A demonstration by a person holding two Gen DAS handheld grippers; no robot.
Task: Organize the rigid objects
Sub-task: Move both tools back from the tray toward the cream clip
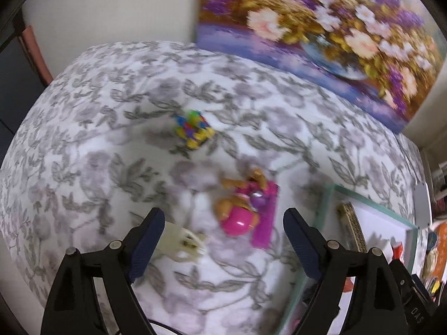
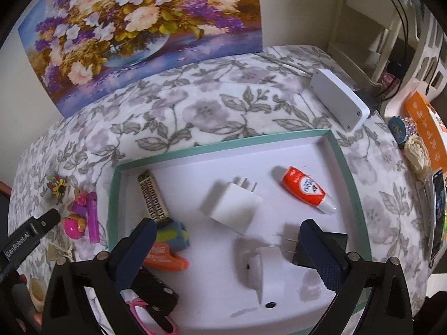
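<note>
Black-armed, the right gripper (image 2: 227, 247) stands wide open and empty over the tray (image 2: 349, 167); a white cap (image 2: 261, 265) lies between its fingers, a black plug (image 2: 318, 249) at the right one. Farther in lie a white charger (image 2: 233, 209), a glue bottle (image 2: 306, 189) and a patterned bar (image 2: 153, 198). The left gripper (image 1: 223, 234) (also open, holding nothing) hangs over the floral cloth (image 1: 97, 111), a cream clip (image 1: 187, 241) by its left finger, a pink toy (image 1: 245, 212) beyond, a colourful block toy (image 1: 194, 129) farther still.
</note>
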